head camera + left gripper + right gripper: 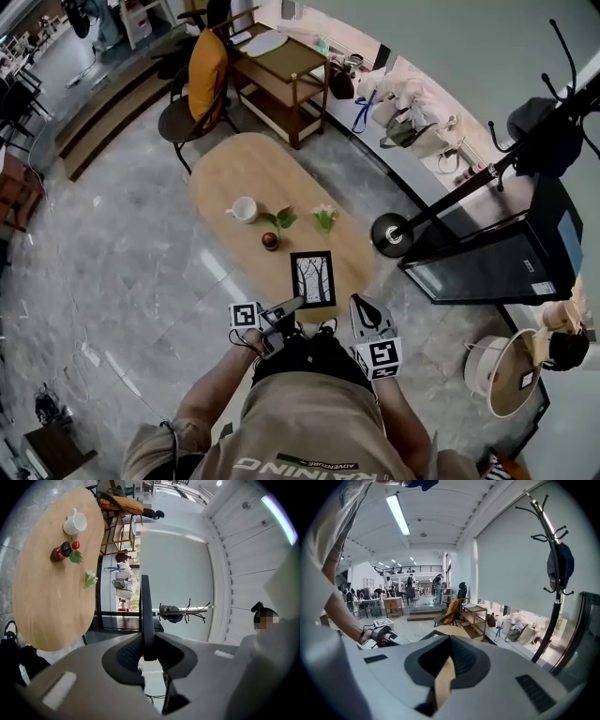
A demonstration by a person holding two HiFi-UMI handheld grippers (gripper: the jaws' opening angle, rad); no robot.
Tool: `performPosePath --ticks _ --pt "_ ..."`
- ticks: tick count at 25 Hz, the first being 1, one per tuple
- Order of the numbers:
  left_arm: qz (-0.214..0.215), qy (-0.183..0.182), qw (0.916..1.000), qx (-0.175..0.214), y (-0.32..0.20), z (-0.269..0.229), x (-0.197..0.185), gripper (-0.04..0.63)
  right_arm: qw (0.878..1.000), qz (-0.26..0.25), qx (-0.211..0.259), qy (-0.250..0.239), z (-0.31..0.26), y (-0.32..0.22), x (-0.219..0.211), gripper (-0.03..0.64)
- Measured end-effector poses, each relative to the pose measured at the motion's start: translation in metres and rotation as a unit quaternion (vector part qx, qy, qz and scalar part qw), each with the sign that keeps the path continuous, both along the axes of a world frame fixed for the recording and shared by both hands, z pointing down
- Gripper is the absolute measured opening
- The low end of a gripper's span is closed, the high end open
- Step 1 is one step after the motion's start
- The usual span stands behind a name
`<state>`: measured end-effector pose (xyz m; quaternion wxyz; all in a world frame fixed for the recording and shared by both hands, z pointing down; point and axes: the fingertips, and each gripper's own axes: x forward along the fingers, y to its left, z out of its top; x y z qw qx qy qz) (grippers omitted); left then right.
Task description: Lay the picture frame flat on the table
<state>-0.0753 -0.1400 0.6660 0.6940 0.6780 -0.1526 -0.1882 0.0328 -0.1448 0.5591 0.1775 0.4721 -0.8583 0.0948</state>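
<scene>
The black picture frame (312, 278), with a drawing of bare trees, shows over the near end of the oval wooden table (244, 173). My left gripper (296, 304) is shut on its lower left edge. In the left gripper view the frame (145, 611) runs edge-on as a thin dark strip out from between the jaws (144, 641), apart from the table top (51, 602) at the left. My right gripper (362, 303) hangs just right of the frame without touching it. Its jaws (450, 641) meet at the tips with nothing held.
On the table stand a white cup (244, 209), a small brown pot (270, 241) and two little plants (324, 217). A coat rack base (391, 234) and a black cabinet (497, 258) lie right of the table. A chair (192, 98) and a wooden cart (281, 75) stand behind it.
</scene>
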Motion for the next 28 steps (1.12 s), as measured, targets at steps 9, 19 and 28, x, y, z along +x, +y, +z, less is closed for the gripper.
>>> performPosePath --ticks 9,19,28 --pt "0.004 -0.023 0.9988 -0.044 -0.029 0.075 0.016 0.075 1.0 0.019 -0.017 -0.016 0.05 -0.043 -0.002 0.006" --pt "0.008 -0.05 0.9961 -0.072 -0.042 0.172 0.017 0.075 0.997 0.031 -0.07 -0.033 0.158 -0.068 -0.012 0.006" --pt "0.03 -0.068 0.9923 -0.099 -0.048 0.223 0.03 0.075 0.99 0.007 -0.136 -0.026 0.219 -0.028 0.0 0.006"
